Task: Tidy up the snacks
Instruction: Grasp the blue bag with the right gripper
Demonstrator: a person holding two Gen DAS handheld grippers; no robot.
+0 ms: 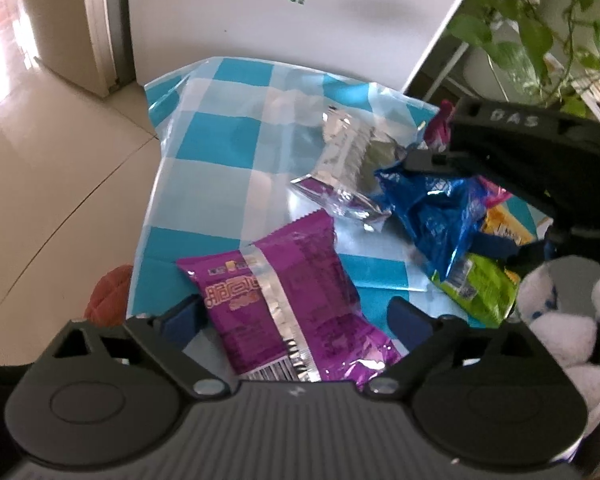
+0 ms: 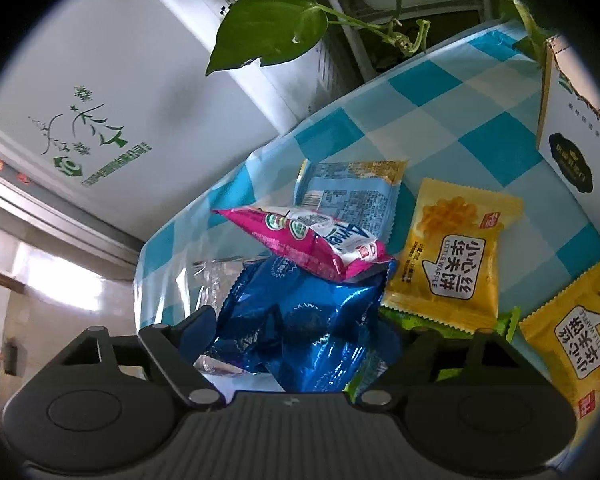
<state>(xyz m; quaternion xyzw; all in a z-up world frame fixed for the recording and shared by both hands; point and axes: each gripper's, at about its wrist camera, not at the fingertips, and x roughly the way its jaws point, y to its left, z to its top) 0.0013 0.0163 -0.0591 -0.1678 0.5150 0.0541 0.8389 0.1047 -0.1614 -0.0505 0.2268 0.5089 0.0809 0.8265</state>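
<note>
Snack packets lie on a blue-and-white checked tablecloth [image 1: 228, 148]. My left gripper [image 1: 296, 318] is open, its fingers on either side of a purple packet [image 1: 292, 304]. A silver packet [image 1: 344, 160] lies beyond it. My right gripper [image 2: 300, 338] is open around a crumpled blue packet [image 2: 304, 320]. That gripper also shows in the left wrist view [image 1: 472, 204], over the same blue packet [image 1: 432, 216]. A pink packet [image 2: 312, 244] rests on the blue one. A light-blue packet [image 2: 352, 196], two yellow waffle packets [image 2: 452, 256] [image 2: 576, 332] and a green packet [image 1: 480, 292] lie around.
A white carton with green print [image 1: 284, 20] stands behind the table. A leafy plant [image 2: 272, 24] hangs over the far edge. A white box [image 2: 572, 120] stands at the right. A white plush toy [image 1: 564, 320] sits near the right. Tiled floor [image 1: 40, 160] lies left.
</note>
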